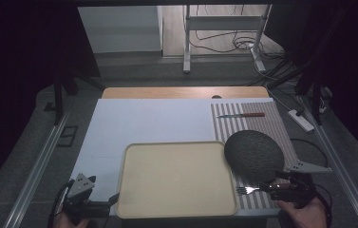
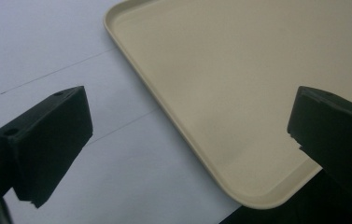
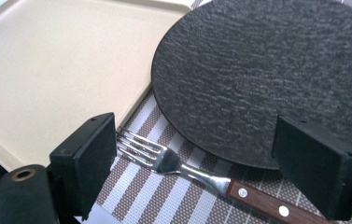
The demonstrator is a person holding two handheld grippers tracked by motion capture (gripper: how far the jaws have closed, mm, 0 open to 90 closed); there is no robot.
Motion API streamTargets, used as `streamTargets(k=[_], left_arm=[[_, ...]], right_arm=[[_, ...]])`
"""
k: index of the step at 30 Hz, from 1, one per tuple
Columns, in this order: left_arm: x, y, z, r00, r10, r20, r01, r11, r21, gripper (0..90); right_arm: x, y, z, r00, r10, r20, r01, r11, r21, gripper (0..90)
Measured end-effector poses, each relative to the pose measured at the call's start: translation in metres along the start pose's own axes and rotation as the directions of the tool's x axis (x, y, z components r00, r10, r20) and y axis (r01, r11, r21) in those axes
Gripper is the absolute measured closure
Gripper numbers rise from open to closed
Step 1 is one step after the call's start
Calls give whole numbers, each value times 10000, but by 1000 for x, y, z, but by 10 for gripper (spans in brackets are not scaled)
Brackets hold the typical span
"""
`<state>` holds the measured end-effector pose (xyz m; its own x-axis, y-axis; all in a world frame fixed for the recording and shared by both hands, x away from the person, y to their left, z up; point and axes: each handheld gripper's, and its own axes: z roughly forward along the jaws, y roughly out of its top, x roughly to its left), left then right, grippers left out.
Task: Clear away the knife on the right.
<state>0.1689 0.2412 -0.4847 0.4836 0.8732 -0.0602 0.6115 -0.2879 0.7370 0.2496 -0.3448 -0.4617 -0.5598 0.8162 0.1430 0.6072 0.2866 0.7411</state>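
Note:
A fork (image 3: 164, 161) with a wooden handle lies on the striped placemat (image 3: 159, 198), tines toward the beige tray (image 3: 47, 70). My right gripper (image 3: 194, 121) is open, one jaw on each side of the fork, not closed on it. Just beyond the fork rests a dark round textured plate (image 3: 267, 70). In the high view the fork (image 1: 247, 190) lies at the front right beside the right gripper (image 1: 268, 186). My left gripper (image 2: 190, 107) is open with the tray's near corner (image 2: 164, 112) between its jaws; from above it (image 1: 110, 202) sits at the tray's (image 1: 176, 178) front left.
A knife (image 1: 241, 115) with a reddish handle lies at the far end of the striped placemat (image 1: 262, 123). The plate (image 1: 253, 153) overlaps the tray's right edge. A white sheet (image 1: 148, 118) covers the table behind the tray. Dark curtains and frame rails flank the table.

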Motion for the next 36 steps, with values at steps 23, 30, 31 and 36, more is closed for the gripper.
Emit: streamTargets(k=[23, 30, 31, 36], left_arm=[[-2, 1, 1, 9999, 100, -79, -99, 9999, 127, 0], [-2, 1, 1, 9999, 131, -94, -129, 9998, 152, 0], [-2, 1, 1, 9998, 147, -94, -145, 9998, 158, 0], [-3, 1, 1, 9998, 186, -92, -184, 9997, 175, 0]], right_arm=[[-2, 28, 10, 9984, -453, -352, 459, 9988, 171, 123], [-5, 41, 14, 9959, -618, -655, 617, 9981, -23, 137], [-5, 42, 14, 9957, -654, -652, 651, 9979, -77, 139], [-7, 51, 17, 9940, -922, -581, 909, 9955, -258, 136]])
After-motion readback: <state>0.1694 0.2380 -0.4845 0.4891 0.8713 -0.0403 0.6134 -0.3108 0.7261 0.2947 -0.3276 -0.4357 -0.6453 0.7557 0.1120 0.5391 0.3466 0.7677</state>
